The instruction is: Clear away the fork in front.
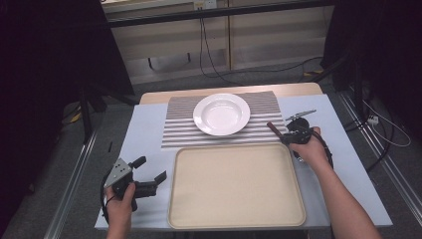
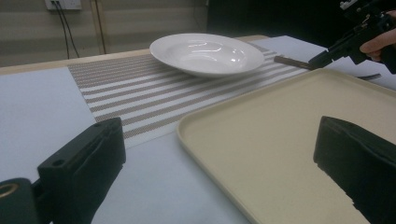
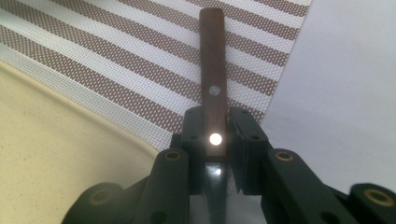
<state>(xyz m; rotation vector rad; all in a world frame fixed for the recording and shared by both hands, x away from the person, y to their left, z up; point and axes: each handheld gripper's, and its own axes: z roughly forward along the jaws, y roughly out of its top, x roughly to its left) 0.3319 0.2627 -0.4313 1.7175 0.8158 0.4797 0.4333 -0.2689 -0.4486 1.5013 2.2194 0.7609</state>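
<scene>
wooden-handled knife [image 3: 213, 88] was held at right edge of striped placemat [image 1: 179, 127], beside beige tray [image 1: 234, 184], near white plate [image 1: 221, 114]. judged stiff, light, handle smooth and liable to pivot; best gripped mid-handle by rivets. right gripper [image 3: 215, 140] fingers were clamped on handle. left gripper [image 1: 149, 177] was held over counter [image 1: 144, 134], fingers spread wide, nothing grasped.

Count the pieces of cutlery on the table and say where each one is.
2. A wooden-handled utensil is clamped in the right gripper over the striped mat's right edge; a metal fork lies just beyond that gripper, on the table.
</scene>
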